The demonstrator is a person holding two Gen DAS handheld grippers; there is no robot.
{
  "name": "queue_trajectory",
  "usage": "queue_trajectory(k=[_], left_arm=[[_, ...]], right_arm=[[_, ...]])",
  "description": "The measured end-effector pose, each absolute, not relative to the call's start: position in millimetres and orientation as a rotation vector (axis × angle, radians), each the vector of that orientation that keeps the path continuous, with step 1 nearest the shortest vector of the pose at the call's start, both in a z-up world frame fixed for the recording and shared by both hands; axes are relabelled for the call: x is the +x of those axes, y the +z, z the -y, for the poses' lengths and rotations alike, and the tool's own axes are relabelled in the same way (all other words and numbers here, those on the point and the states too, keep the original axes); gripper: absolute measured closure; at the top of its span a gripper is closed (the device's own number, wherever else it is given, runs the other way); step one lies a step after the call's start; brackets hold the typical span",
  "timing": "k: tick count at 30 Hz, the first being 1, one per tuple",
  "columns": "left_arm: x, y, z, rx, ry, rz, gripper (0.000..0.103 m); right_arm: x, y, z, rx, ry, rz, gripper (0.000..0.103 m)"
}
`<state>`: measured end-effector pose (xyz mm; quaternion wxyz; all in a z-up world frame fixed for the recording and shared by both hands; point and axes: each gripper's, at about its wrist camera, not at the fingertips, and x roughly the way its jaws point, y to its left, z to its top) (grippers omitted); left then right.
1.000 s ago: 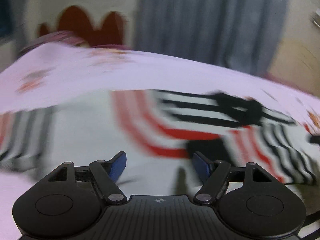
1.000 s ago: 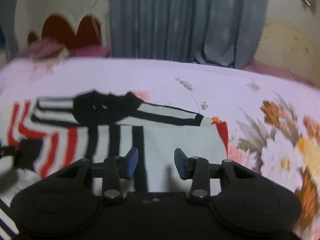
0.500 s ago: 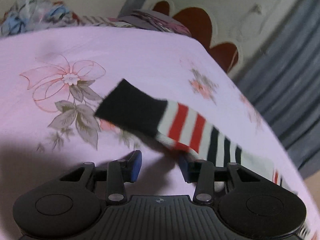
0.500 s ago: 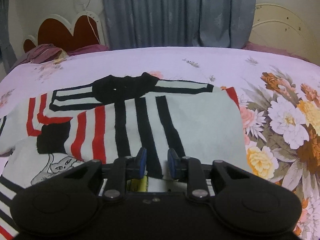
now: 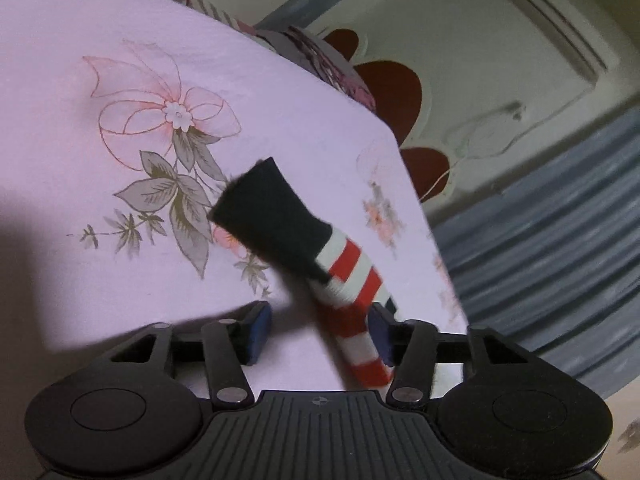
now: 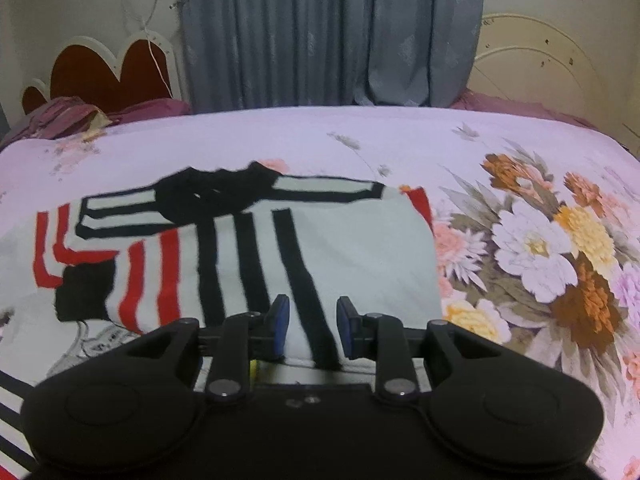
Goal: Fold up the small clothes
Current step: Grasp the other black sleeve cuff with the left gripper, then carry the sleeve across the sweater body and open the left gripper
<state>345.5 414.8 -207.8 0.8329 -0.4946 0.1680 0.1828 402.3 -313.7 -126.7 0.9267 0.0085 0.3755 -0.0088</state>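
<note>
We see a striped sweater (image 6: 280, 252), white with black and red bands, lying on the floral bedsheet (image 6: 400, 136). Its black-cuffed sleeve (image 5: 304, 240) rises beside the left hand-held gripper (image 5: 318, 330), fingers apart. The right hand-held gripper (image 6: 312, 326) hovers spread over the hem.

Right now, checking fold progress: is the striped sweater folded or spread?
Partly folded: the striped sweater has its black-cuffed sleeve lying across the body.
</note>
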Motion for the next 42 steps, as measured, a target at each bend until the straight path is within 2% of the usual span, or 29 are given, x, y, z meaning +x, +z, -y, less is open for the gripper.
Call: queue_trajectory(k=[5,9,11,12,17,23,31,42], left_arm=[[350,-209,-425,-1.086,0.398,-0.326,0.045],[376,-206,-433,-1.021,0.427,-0.381,0.047],[396,-199,-433,-0.92,0.472,-0.462,0.095],[405,-199,-432,-0.886,0.482,-0.506,0.099],[433,-167,-386,-0.706,0.399,-0.494,0.099],[469,-137,-275,-0.436,0.158,-0.543,0.099],[507,-126,-134,-0.235,-0.066,-0.648,0.099],[498,-120,13,0.049,-0.293,-0.716,0.099]], right_arm=[[403,-132,322,0.031,-0.052,-0.779,0.078],[403,-137,331,0.037,-0.067,-0.789,0.078],[403,-139,334,0.043,-0.077,-0.793,0.078],[403,-140,336,0.051,-0.081,-0.794,0.078],[404,-143,341,0.07,-0.09,-0.793,0.078],[410,-144,348,0.099,-0.103,-0.789,0.078],[409,-143,359,0.135,-0.111,-0.778,0.078],[404,-136,379,0.176,-0.112,-0.76,0.078]])
